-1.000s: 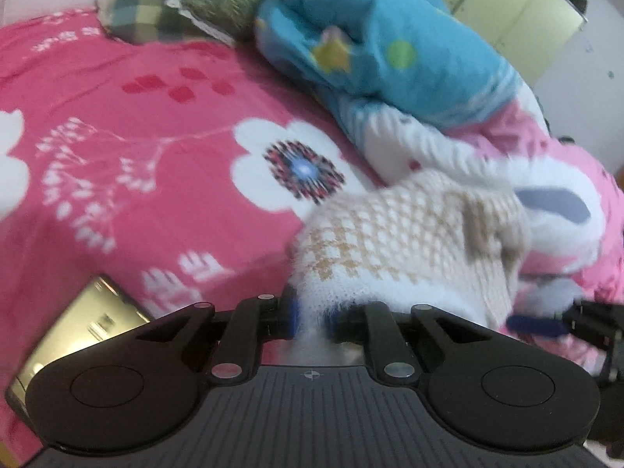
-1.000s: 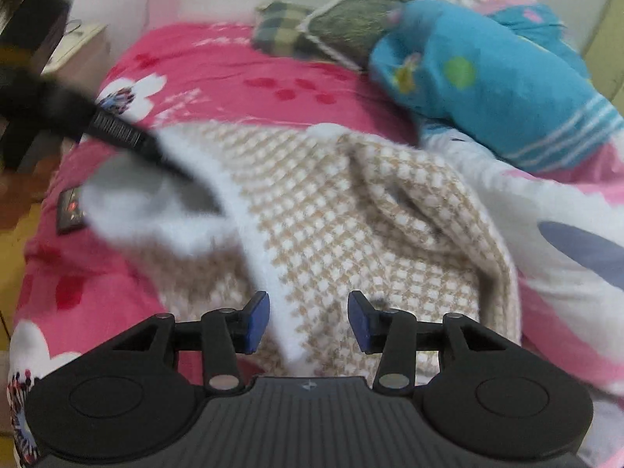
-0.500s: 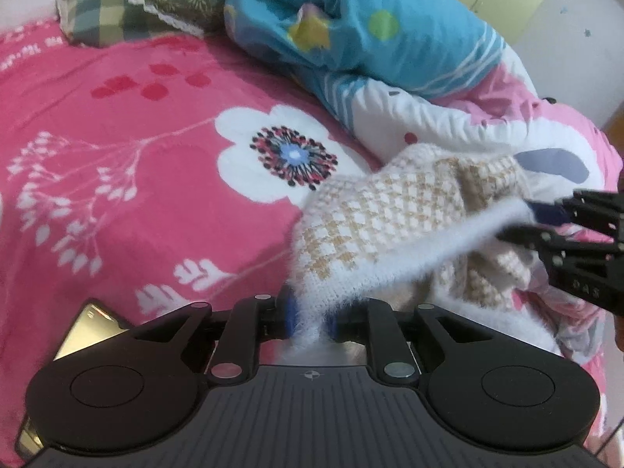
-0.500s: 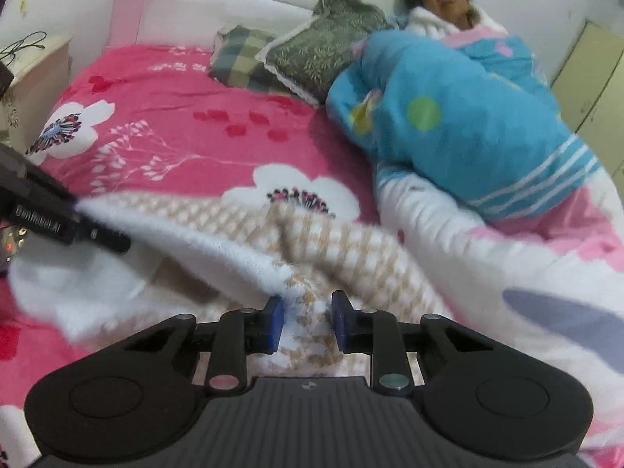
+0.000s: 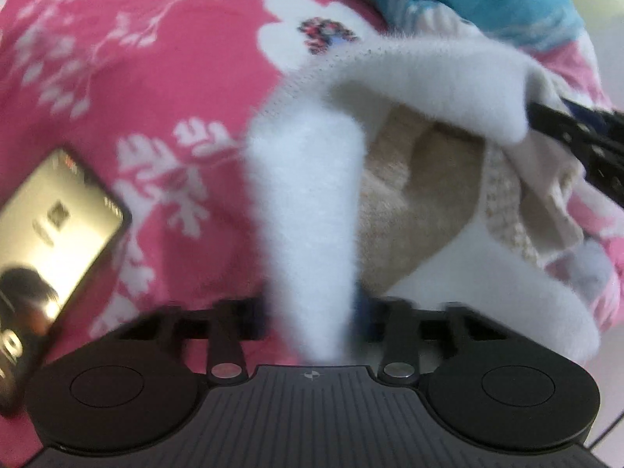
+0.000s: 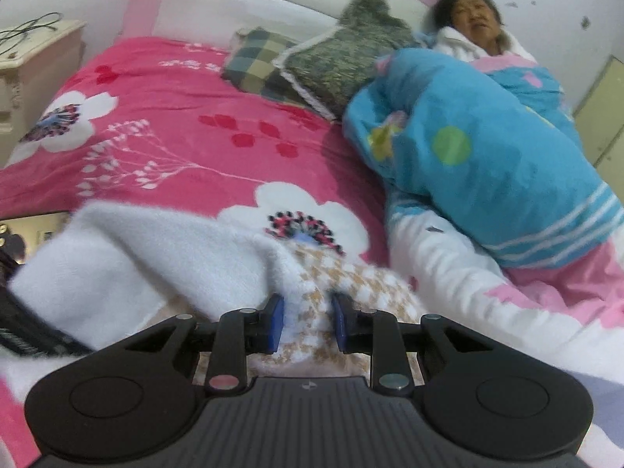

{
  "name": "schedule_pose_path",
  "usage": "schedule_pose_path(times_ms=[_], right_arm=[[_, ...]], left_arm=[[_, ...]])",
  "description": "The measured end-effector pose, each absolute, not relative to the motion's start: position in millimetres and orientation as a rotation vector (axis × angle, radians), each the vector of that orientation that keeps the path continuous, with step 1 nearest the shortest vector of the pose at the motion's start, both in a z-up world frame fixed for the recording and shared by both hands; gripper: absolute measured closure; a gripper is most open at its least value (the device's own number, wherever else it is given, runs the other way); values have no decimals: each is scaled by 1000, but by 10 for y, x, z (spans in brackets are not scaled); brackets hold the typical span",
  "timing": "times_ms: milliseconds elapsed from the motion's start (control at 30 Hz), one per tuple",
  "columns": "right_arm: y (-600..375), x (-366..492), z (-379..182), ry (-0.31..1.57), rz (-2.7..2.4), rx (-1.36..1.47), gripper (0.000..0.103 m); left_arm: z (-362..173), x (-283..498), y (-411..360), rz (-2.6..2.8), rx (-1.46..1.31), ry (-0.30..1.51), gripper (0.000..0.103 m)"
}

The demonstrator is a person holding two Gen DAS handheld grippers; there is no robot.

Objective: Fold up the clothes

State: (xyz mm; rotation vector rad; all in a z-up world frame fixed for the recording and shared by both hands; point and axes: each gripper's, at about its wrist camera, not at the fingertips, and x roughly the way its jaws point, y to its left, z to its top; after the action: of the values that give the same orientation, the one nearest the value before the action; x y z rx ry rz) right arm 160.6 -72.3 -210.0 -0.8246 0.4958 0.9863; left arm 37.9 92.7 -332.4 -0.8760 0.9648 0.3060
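Sweater (image 5: 308, 210) blurred, hiding left gripper (image 5: 312, 312) fingertips; phone (image 5: 50, 226) cut off.

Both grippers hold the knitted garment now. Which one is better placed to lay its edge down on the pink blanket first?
Probably left: the left gripper grips the garment directly over bare pink blanket.

Ahead and to the left of the right hand-held gripper (image 6: 306, 323), the pink bed (image 6: 187, 148) lies bare up to the pillows (image 6: 312, 62) at the headboard. To its right a blue quilt (image 6: 487, 179) (a person (image 6: 472, 19) under it) closes that side. A phone (image 5: 50, 218) lies just left of the left hand-held gripper (image 5: 312, 312); the sweater (image 5: 409, 78) drapes ahead of it, on its right.
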Motion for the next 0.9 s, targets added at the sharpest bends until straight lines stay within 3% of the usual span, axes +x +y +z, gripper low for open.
schedule_pose_path(times_ms=[100, 133, 167, 333, 533, 900], right_arm=[[-662, 1533, -2121, 490, 1016, -865, 67], [-636, 1513, -2142, 492, 1028, -889, 57], [-606, 1492, -2163, 491, 1040, -914, 53], [-512, 1320, -2167, 436, 1066, -1068, 52], [-604, 1019, -2092, 319, 1122, -1174, 34], [-230, 1292, -2516, 325, 1044, -1261, 35]], left_arm=[[-3308, 375, 894, 348, -887, 950, 95], [-3295, 367, 880, 358, -885, 947, 95], [-3280, 356, 866, 368, -880, 945, 96], [-3214, 292, 810, 404, -835, 939, 97], [-3005, 237, 734, 425, -767, 902, 99], [-2718, 273, 596, 389, -582, 820, 99]])
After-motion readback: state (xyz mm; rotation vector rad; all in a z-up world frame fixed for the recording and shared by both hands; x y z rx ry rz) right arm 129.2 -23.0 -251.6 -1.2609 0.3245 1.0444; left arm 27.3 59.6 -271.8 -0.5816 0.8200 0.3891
